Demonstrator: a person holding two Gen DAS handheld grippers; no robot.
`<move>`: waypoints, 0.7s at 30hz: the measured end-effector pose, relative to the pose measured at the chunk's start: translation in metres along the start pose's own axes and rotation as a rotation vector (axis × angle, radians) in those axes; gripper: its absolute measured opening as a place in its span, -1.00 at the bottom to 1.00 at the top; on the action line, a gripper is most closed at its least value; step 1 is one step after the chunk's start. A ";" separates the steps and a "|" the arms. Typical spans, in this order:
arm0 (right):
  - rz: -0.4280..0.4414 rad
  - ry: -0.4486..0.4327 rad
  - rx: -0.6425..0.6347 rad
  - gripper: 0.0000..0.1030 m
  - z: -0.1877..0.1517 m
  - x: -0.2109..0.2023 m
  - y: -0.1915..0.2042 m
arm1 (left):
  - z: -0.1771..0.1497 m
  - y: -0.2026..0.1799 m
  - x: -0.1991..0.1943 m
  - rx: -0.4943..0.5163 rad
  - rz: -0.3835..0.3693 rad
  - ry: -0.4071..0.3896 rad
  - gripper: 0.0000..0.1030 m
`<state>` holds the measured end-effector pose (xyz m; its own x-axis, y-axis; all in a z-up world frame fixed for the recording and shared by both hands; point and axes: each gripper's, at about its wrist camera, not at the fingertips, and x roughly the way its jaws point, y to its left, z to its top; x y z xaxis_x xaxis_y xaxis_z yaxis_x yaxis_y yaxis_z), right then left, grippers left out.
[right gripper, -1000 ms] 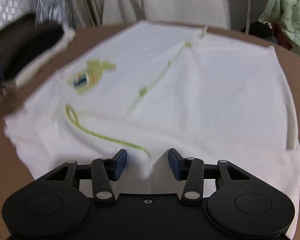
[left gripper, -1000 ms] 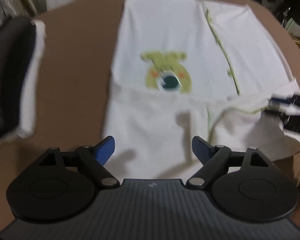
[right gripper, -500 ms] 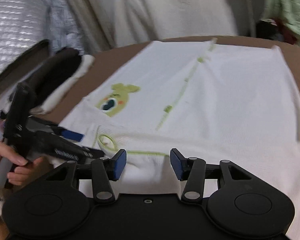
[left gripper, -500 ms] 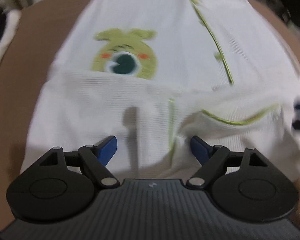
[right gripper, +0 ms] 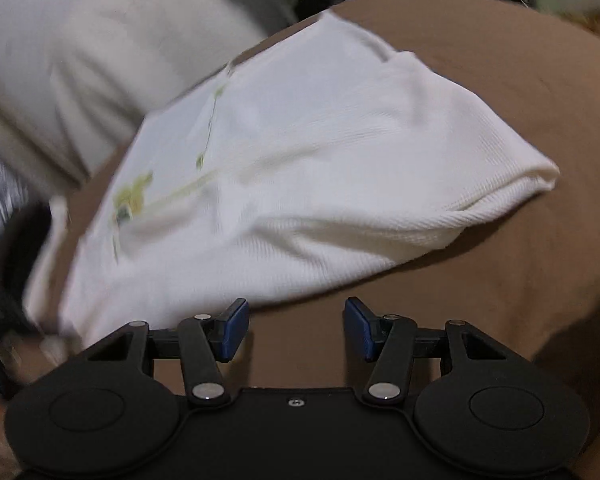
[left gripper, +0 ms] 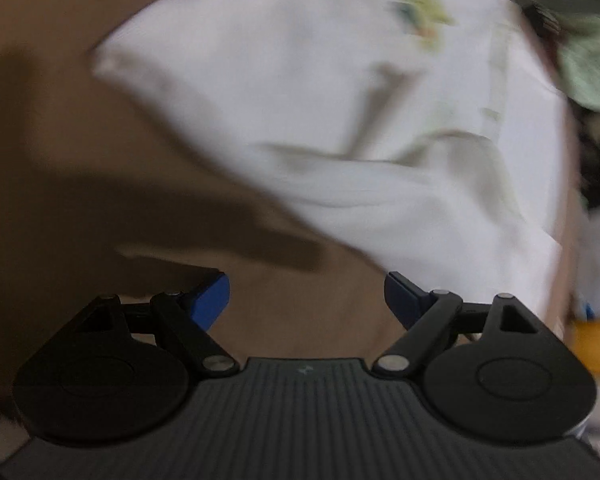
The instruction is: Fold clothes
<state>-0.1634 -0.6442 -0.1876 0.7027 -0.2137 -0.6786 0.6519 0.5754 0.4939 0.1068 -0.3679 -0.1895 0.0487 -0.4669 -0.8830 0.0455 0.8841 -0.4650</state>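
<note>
A white ribbed garment (left gripper: 340,120) with a green cartoon print (left gripper: 416,8) and green trim lies on the brown table, its near part folded over itself. In the right wrist view the same garment (right gripper: 300,168) shows a doubled, rounded fold at its right end, with the print (right gripper: 131,196) at the left. My left gripper (left gripper: 307,300) is open over bare table, just short of the cloth's near edge. My right gripper (right gripper: 295,330) is open too, over bare table right in front of the fold. Neither holds anything.
The brown table (left gripper: 79,140) stretches left of the garment, and its top (right gripper: 540,280) also runs to the right of the fold. A dark garment (right gripper: 15,248) lies at the far left edge. Pale cloth (right gripper: 99,40) hangs behind the table.
Both grippers have drawn back off the garment to bare table, and both views have swung sideways. The near part of the garment now lies folded over.
</note>
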 end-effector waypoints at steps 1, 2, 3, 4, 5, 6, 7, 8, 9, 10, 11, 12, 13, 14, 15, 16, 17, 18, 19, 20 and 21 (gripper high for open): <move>0.002 -0.020 0.042 0.21 0.000 0.002 -0.003 | 0.000 0.002 0.001 -0.031 -0.008 -0.028 0.64; 0.004 -0.039 0.083 0.27 0.001 0.004 -0.007 | 0.000 0.003 0.001 -0.058 -0.017 -0.061 0.64; 0.005 -0.059 0.125 0.28 0.001 0.005 -0.010 | 0.002 0.004 0.000 -0.076 -0.034 -0.110 0.64; 0.007 -0.078 0.167 0.28 0.001 0.007 -0.014 | 0.004 0.006 -0.001 -0.096 -0.069 -0.162 0.65; 0.008 -0.097 0.205 0.29 0.001 0.010 -0.017 | 0.006 0.008 -0.002 -0.116 -0.104 -0.215 0.66; 0.005 -0.115 0.233 0.30 -0.001 0.015 -0.019 | 0.009 0.012 -0.002 -0.144 -0.144 -0.256 0.71; 0.001 -0.136 0.245 0.30 -0.003 0.020 -0.020 | 0.012 0.020 0.001 -0.196 -0.202 -0.259 0.82; -0.008 -0.173 0.203 0.34 -0.005 0.025 -0.016 | 0.014 0.028 0.004 -0.249 -0.257 -0.265 0.90; -0.018 -0.205 0.164 0.34 -0.007 0.029 -0.012 | 0.012 0.034 0.005 -0.299 -0.300 -0.279 0.90; -0.035 -0.223 0.136 0.34 -0.007 0.034 -0.008 | 0.011 0.034 0.006 -0.309 -0.309 -0.285 0.90; -0.052 -0.241 0.108 0.35 -0.007 0.038 -0.005 | 0.011 0.028 0.005 -0.266 -0.285 -0.283 0.88; -0.063 -0.259 0.088 0.35 -0.006 0.042 -0.002 | 0.011 0.021 0.004 -0.222 -0.262 -0.281 0.82; -0.053 -0.274 0.099 0.35 -0.002 0.045 -0.005 | 0.010 0.015 0.003 -0.178 -0.238 -0.279 0.63; -0.044 -0.288 0.111 0.31 0.002 0.049 -0.007 | 0.009 0.008 0.003 -0.131 -0.215 -0.277 0.37; -0.037 -0.299 0.131 0.19 0.006 0.051 -0.011 | 0.007 0.000 0.001 -0.078 -0.192 -0.276 0.27; -0.034 -0.307 0.145 -0.21 0.010 0.052 -0.015 | 0.004 -0.002 -0.001 -0.044 -0.178 -0.277 0.14; -0.041 -0.300 0.138 -0.43 0.014 0.050 -0.018 | 0.003 -0.002 -0.001 -0.024 -0.167 -0.280 0.11; -0.042 -0.292 0.126 -0.54 0.017 0.048 -0.019 | 0.003 -0.001 -0.001 -0.022 -0.158 -0.278 0.06; -0.042 -0.297 0.119 -0.74 0.019 0.044 -0.020 | 0.004 -0.001 -0.002 -0.020 -0.149 -0.276 0.01; -0.042 -0.302 0.110 -0.76 0.022 0.040 -0.020 | 0.004 -0.001 -0.002 -0.018 -0.140 -0.275 0.01; -0.042 -0.312 0.087 -0.77 0.025 0.037 -0.018 | 0.005 0.000 -0.002 -0.021 -0.135 -0.274 0.01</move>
<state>-0.1421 -0.6821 -0.2085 0.7191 -0.4753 -0.5068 0.6949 0.4944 0.5222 0.1114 -0.3665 -0.1872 0.3109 -0.5653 -0.7641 0.0498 0.8125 -0.5808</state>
